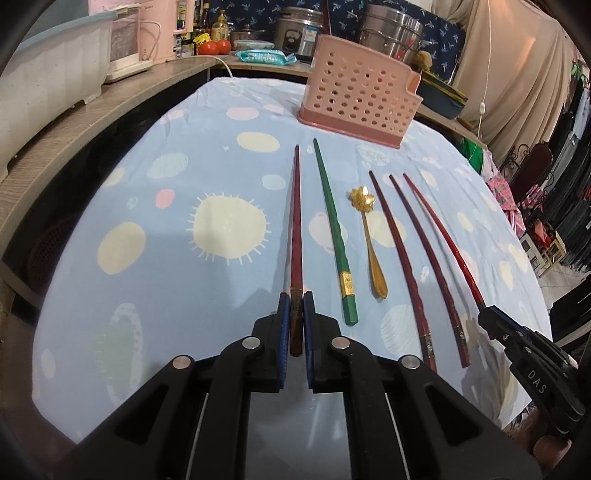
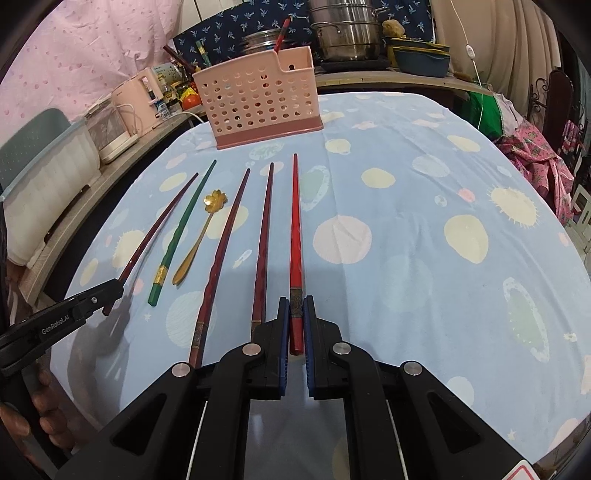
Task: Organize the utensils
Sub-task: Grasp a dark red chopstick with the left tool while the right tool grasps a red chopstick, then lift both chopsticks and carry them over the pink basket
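Observation:
On the blue patterned tablecloth point(image 1: 184, 184) several chopsticks and a spoon lie side by side, in front of a pink perforated basket point(image 1: 354, 92) point(image 2: 258, 103). My left gripper point(image 1: 295, 299) point(image 2: 110, 295) is shut on the thick end of the leftmost dark red chopstick point(image 1: 295, 221) point(image 2: 164, 221). My right gripper point(image 2: 295, 302) point(image 1: 487, 317) is shut on the thick end of the rightmost bright red chopstick point(image 2: 295, 229) point(image 1: 443, 229). Between them lie a green chopstick point(image 1: 332, 229) point(image 2: 177, 236), a gold spoon with a flower-shaped bowl point(image 1: 362, 197) point(image 2: 215, 201) and two dark red chopsticks point(image 2: 221, 258) point(image 2: 264, 240).
A wooden shelf point(image 1: 74, 125) runs along the table's left and far sides, with a pink kettle point(image 2: 144, 96), a white bin point(image 1: 48, 70) and steel pots point(image 2: 343, 33). Clothes point(image 2: 535, 155) hang off the right. A person's hand point(image 2: 33, 406) holds the left gripper.

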`<state>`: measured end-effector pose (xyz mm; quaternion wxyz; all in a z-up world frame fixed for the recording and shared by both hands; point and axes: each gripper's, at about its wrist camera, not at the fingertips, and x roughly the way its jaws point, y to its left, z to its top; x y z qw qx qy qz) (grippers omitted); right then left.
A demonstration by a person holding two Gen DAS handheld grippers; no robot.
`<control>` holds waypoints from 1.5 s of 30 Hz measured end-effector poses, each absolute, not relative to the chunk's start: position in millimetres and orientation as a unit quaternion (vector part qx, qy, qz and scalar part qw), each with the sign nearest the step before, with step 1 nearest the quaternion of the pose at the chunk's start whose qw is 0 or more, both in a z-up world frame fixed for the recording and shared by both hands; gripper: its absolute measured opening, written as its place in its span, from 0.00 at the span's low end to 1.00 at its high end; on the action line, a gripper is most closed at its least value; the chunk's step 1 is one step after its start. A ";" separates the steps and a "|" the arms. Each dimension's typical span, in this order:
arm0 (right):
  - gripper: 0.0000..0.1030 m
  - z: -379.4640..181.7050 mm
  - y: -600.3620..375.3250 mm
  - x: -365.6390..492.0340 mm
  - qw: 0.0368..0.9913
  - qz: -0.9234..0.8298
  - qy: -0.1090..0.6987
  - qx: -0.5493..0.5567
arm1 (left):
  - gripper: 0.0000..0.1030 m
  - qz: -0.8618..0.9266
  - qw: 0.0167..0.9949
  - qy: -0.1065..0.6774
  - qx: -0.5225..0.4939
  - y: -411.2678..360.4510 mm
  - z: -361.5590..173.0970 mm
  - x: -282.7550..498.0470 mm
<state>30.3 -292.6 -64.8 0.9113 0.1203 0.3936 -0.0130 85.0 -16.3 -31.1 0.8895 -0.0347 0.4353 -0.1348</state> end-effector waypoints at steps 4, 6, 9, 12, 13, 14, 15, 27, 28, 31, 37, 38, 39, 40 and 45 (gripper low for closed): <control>0.07 -56.4 -295.0 25.6 0.915 -0.011 0.384 0.124 | 0.07 -0.135 0.894 0.426 -0.039 -14.3 -20.9 81.9; 0.07 -51.2 -296.1 23.6 0.917 -0.011 0.379 0.126 | 0.07 -0.137 0.896 0.420 -0.041 -13.3 -14.4 80.0; 0.07 -43.4 -298.0 21.4 0.920 -0.010 0.369 0.128 | 0.07 -0.138 0.898 0.415 -0.044 -11.8 -6.6 79.4; 0.07 -35.1 -300.2 19.8 0.924 -0.010 0.360 0.130 | 0.07 -0.139 0.902 0.406 -0.048 -9.9 4.1 79.4; 0.07 -32.1 -301.3 19.5 0.925 -0.010 0.357 0.130 | 0.07 -0.139 0.903 0.402 -0.049 -9.2 7.8 79.5; 0.07 -29.0 -302.1 19.0 0.926 -0.010 0.353 0.131 | 0.07 -0.138 0.905 0.400 -0.050 -8.4 10.7 79.8; 0.07 -25.1 -303.1 18.4 0.928 -0.011 0.349 0.132 | 0.07 -0.139 0.905 0.398 -0.050 -8.2 12.8 80.5; 0.07 20.9 -322.2 23.5 0.946 -0.017 0.294 0.138 | 0.07 -0.140 0.926 0.347 -0.052 -7.7 58.2 95.3; 0.07 24.9 -323.5 24.5 0.947 -0.019 0.289 0.137 | 0.07 -0.139 0.928 0.342 -0.053 -7.6 62.6 97.8; 0.07 36.6 -329.4 29.2 0.952 -0.023 0.273 0.136 | 0.07 -0.138 0.932 0.331 -0.055 -7.2 73.8 105.2; 0.07 63.3 -336.9 41.8 0.962 -0.028 0.240 0.129 | 0.07 -0.136 0.942 0.301 -0.053 -10.3 99.4 120.0; 0.07 66.6 -337.0 43.3 0.963 -0.028 0.237 0.128 | 0.07 -0.136 0.943 0.298 -0.052 -11.0 102.0 122.0; 0.07 71.4 -337.8 46.3 0.964 -0.028 0.231 0.126 | 0.07 -0.135 0.944 0.295 -0.052 -11.6 105.0 124.6; 0.07 73.5 -338.1 48.2 0.965 -0.028 0.229 0.126 | 0.07 -0.134 0.945 0.293 -0.053 -12.3 107.9 127.8; 0.07 85.5 -345.1 60.2 0.967 -0.022 0.217 0.135 | 0.07 -0.131 0.950 0.278 -0.054 -14.4 122.8 142.5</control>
